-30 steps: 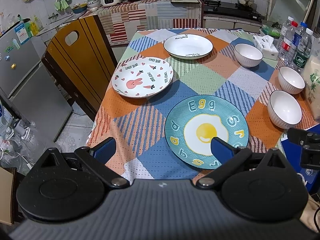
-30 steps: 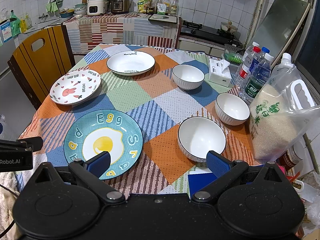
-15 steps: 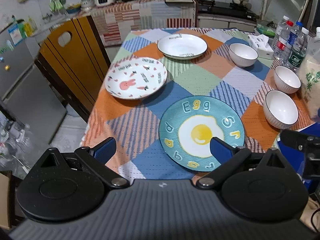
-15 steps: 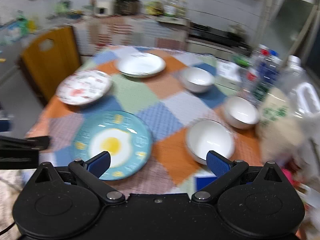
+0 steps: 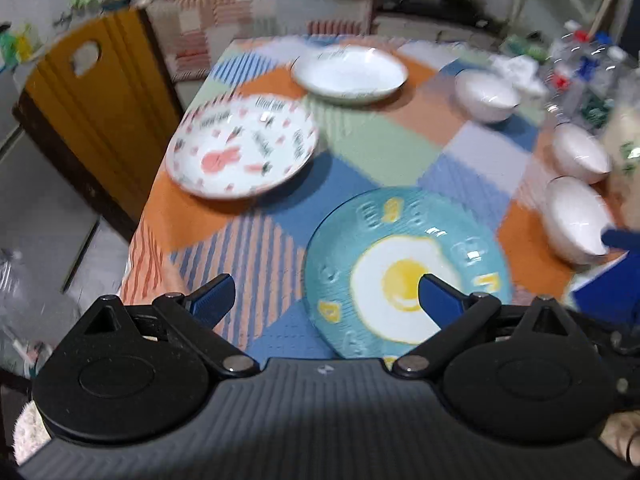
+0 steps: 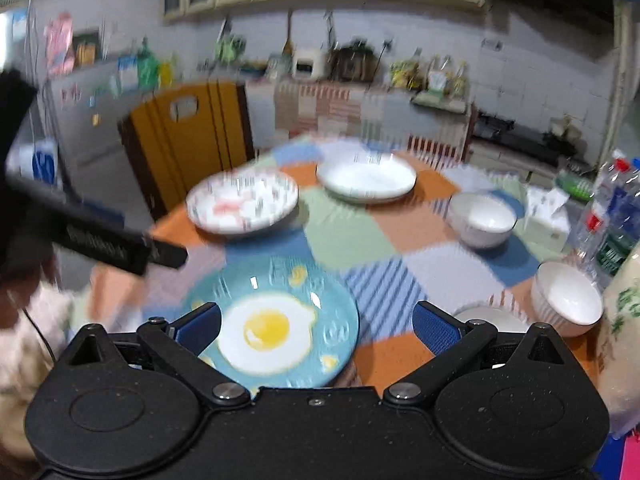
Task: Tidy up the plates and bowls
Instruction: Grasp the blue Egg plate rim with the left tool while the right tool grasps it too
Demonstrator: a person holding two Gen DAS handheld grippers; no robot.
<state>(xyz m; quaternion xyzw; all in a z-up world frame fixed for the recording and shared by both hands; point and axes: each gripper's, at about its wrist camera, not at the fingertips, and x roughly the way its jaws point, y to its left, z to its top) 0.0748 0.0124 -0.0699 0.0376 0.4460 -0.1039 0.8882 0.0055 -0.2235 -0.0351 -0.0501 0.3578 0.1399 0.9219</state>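
Left gripper [image 5: 326, 294] spread wide, empty, above near edge of patchwork-clothed table [image 5: 384, 152]. Right gripper [image 6: 318, 322] likewise spread, empty, over round teal plate with fried-egg print [image 6: 276, 320], at near edge. White plate with pink rabbit and carrots [image 5: 242, 146] at left edge; plain white deep plate [image 5: 349, 74] toward far edge. Three white ribbed bowls along right edge: far [image 5: 486, 96], middle [image 5: 580, 154], near [image 5: 574, 220]. Frames motion-blurred. Yellow wooden chair [image 5: 100, 108] beside left edge.
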